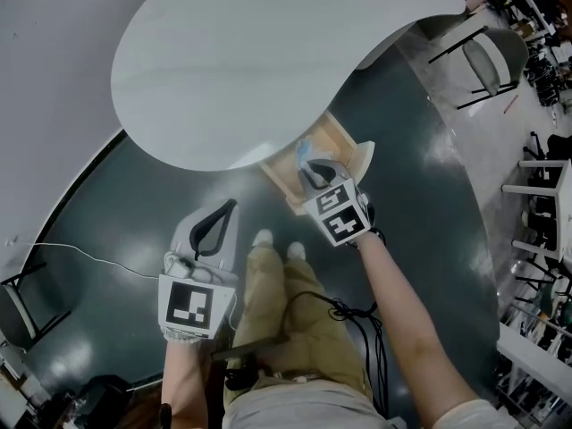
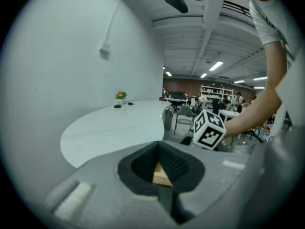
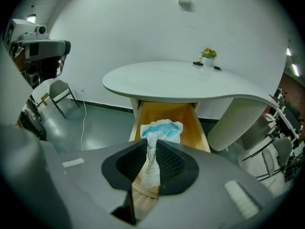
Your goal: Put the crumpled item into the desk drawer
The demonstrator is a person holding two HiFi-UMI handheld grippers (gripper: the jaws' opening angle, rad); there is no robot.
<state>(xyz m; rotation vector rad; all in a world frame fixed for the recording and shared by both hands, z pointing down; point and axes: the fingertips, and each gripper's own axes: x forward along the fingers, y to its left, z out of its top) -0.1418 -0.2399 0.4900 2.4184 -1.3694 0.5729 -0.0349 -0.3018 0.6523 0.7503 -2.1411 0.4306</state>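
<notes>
- the right gripper (image 3: 151, 151) has its jaws nearly together, pinching the twisted tail of the crumpled item (image 3: 162, 129).
- the item's blue-and-white bulk sits inside the open drawer (image 3: 198, 128), under the desk (image 3: 181, 82); whether it touches the drawer floor i cannot tell.
- the left gripper (image 1: 228, 206) is low at the left, well apart from the drawer, jaws closed tip to tip on nothing.
- to do it well: keep the item centred between the side walls, lower until the bulk rests, then part the jaws and pull straight back so the tail doesn't snag.
- the right gripper view shows the pinch and the drawer's inside; the head view shows only a scrap of blue, yet places both grippers.
</notes>
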